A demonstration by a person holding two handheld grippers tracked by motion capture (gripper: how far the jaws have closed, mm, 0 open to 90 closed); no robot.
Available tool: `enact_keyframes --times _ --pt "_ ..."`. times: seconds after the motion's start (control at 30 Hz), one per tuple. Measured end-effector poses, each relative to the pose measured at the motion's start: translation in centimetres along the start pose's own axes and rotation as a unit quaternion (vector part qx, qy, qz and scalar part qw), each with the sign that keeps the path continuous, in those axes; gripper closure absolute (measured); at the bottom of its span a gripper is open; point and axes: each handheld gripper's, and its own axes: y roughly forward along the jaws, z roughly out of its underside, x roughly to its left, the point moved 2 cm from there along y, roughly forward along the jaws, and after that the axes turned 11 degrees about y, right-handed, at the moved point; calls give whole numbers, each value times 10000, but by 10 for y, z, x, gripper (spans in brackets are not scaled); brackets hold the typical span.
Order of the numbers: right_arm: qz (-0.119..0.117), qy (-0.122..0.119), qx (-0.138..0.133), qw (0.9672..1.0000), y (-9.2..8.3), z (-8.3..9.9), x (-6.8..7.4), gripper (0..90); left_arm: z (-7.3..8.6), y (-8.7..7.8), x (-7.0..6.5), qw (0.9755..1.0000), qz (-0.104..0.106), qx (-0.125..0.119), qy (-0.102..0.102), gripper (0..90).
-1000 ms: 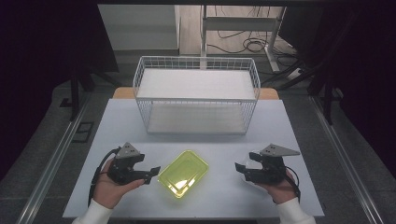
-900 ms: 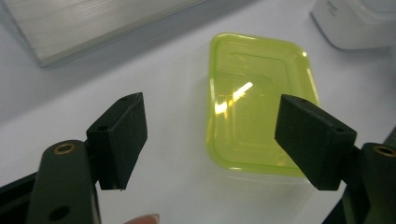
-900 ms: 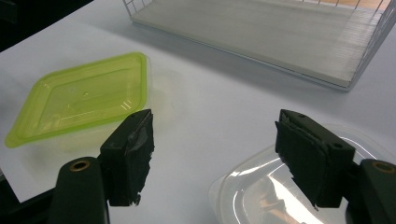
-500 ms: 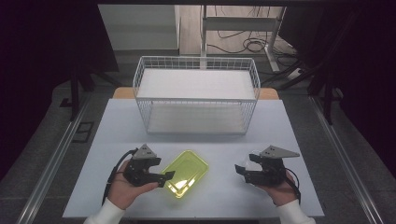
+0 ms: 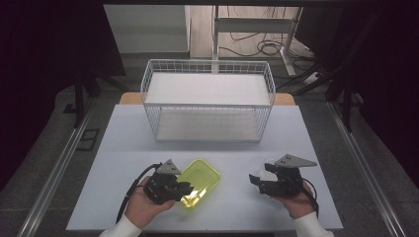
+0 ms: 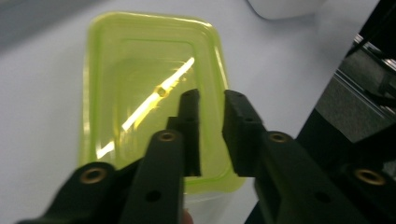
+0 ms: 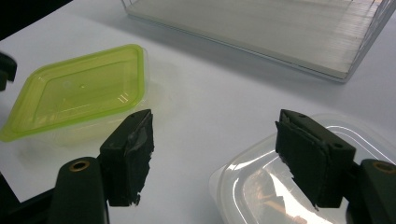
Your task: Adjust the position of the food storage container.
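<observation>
A clear container with a yellow-green lid (image 5: 202, 175) lies on the white table in front of the person. My left gripper (image 5: 190, 187) reaches it from the left. Its jaws have just been closing and now stand narrow astride the lid's rim (image 6: 140, 70), pinching that edge (image 6: 210, 100). My right gripper (image 5: 257, 182) rests at the right, pointing left, jaws wide open (image 7: 215, 135). A clear plastic container (image 7: 261, 186) lies under its right jaw; its left jaw hangs over bare table. The green-lidded container (image 7: 79, 93) lies beyond it, untouched by it.
A white wire basket (image 5: 207, 106) with a white floor stands at the back middle of the table (image 5: 123, 143). Bare tabletop lies between the basket and the two containers. The table's edges drop to a dark floor on both sides.
My left hand has slid right up to the green-lidded container, and its jaws have gone from wide to narrow over the lid's near-left edge. The right hand has kept still.
</observation>
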Motion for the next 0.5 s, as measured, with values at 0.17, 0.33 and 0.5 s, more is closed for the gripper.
enact_keyframes --times 0.17,0.33,0.5 --pt "45 -1 -35 10000 -1 -1 1 277 -2 8 -14 9994 74 231 241 895" --pt "43 -26 -23 10000 0 -2 3 278 -3 19 -27 9981 223 420 396 895" --pt "43 -47 4 10000 1 -1 4 278 1 39 -37 9950 279 764 576 895"
